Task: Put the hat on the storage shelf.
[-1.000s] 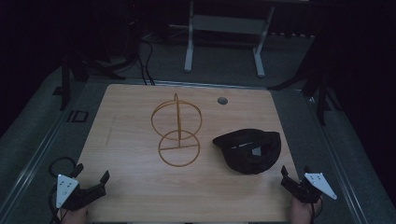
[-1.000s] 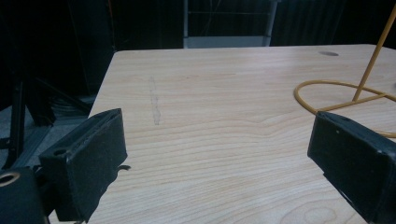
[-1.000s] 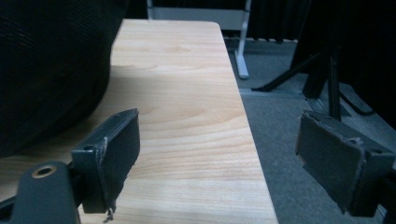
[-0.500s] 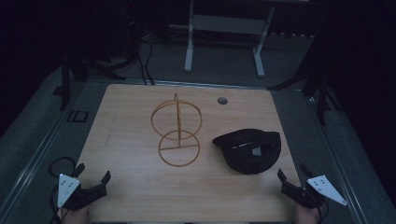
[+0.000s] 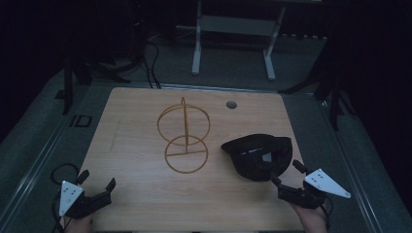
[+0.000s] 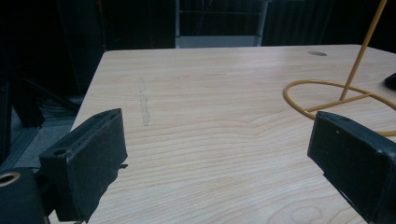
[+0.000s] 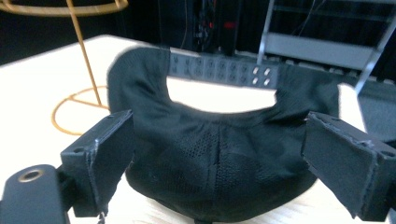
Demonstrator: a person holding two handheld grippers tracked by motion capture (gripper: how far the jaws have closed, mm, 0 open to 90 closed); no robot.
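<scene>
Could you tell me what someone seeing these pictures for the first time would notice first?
Probably the yellow wire stand, upright near the middle of the wooden table, its two rings bright against the dark room. Next, the black cap lying to its right, with the right gripper just in front of it, jaws wide apart and pointed at the cap's mesh crown. The left gripper sits at the near left corner, jaws also apart over bare wood.

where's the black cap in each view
High view: black cap lies right of centre on the table, just ahead of the right claw.
Left gripper view: a dark sliver at the right edge, probably the cap.
Right gripper view: cap centre, between the open jaws.
Shared landmark: yellow wire stand.
</scene>
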